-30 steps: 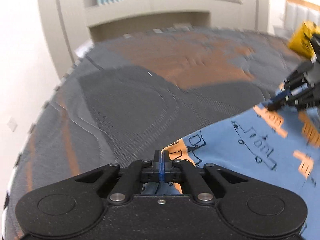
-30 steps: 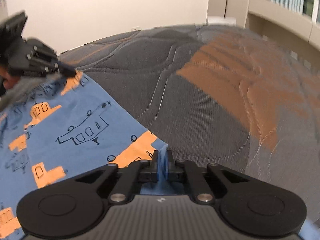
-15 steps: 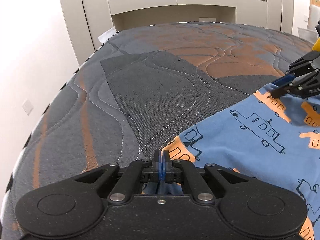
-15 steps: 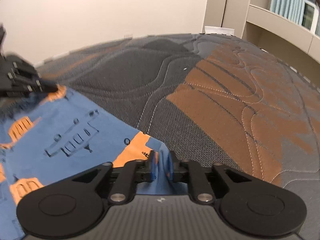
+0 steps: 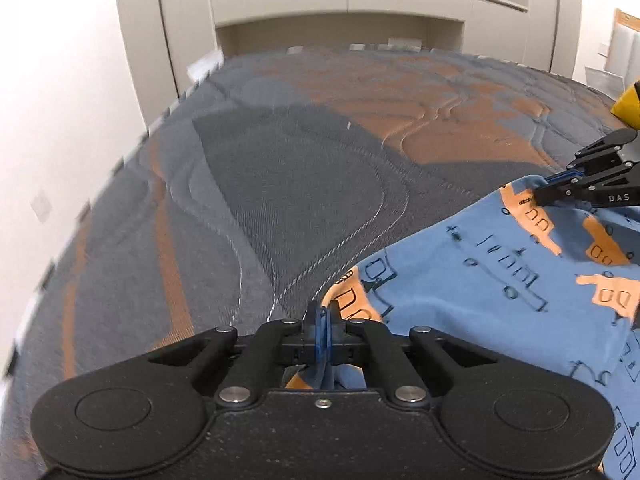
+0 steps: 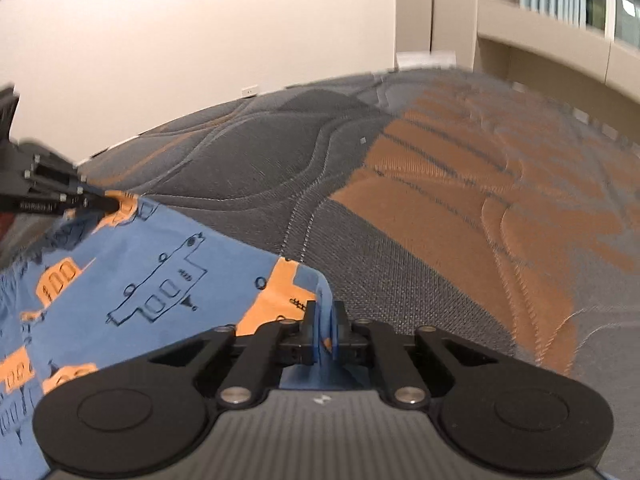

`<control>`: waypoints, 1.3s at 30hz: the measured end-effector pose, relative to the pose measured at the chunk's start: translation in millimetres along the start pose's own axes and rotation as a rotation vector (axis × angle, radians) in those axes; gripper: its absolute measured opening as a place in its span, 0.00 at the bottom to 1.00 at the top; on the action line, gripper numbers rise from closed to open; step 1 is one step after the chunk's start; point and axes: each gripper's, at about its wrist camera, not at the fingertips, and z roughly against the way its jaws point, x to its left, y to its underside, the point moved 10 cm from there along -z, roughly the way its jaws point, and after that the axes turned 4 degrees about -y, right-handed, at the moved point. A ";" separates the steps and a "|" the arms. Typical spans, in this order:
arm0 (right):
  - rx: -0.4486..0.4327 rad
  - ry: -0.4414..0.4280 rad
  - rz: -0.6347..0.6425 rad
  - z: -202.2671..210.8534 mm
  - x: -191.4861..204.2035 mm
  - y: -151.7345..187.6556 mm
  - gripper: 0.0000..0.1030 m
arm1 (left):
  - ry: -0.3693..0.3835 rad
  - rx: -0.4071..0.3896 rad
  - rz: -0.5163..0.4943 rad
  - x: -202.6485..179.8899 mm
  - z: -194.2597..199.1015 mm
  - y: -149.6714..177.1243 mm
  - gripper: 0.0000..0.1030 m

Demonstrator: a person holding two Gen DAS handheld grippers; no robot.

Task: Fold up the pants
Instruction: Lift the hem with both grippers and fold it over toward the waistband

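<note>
Twice pinching the pants (image 5: 500, 292): with the left gripper (image 5: 322, 314), pressing its jaws fully together on one corner of the blue and orange cloth, and with the right gripper (image 6: 324, 312), squeezing the next corner, having just been closing its jaws on the fold standing between them. Stretching one edge of the garment from one gripper to the other, with the rest lying toward the near side of the mattress (image 5: 300, 200).

Hiding the very tips of both pinched corners behind the black finger blocks. Cutting off the remaining part of the pants at the lower and side borders, so not showing the waistband or the leg ends. Blurring the far mattress in both views. Showing only a piece of a yellow part (image 5: 628, 104) at the right border of the left view, not possible to identify.

Counting two grippers, one pair of pants, one mattress, one wall socket (image 6: 250, 91).

Looking outward: meeting the mattress edge along the white wall (image 5: 60, 100) on the left and below the beige cupboard (image 5: 340, 12) at the far end, and finding much bare quilted grey and orange surface ahead of both grippers.
</note>
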 end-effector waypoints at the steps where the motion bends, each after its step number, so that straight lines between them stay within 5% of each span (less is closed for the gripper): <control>1: -0.017 0.011 0.005 7.3 3.6 -0.9 0.05 | -0.006 -0.029 -0.007 -2.7 8.5 -2.3 0.01; 7: -0.214 0.140 0.074 95.5 44.4 9.0 0.03 | -0.031 -0.247 -0.011 -15.9 83.7 0.6 0.01; 12: -0.336 0.206 0.143 171.3 106.2 49.2 0.03 | 0.001 -0.432 -0.100 -42.0 156.4 37.6 0.01; 18: -0.336 0.257 0.247 213.4 189.0 111.8 0.03 | -0.005 -0.473 -0.181 -70.6 201.6 104.3 0.01; 26: -0.223 0.362 0.332 190.0 245.7 177.2 0.03 | 0.011 -0.411 -0.220 -87.0 206.0 173.8 0.01; 31: -0.173 0.401 0.385 168.2 256.2 194.4 0.03 | 0.003 -0.405 -0.223 -89.2 207.7 188.4 0.01; 39: -0.211 0.429 0.396 169.5 256.3 192.4 0.03 | -0.001 -0.405 -0.251 -92.5 212.7 193.5 0.01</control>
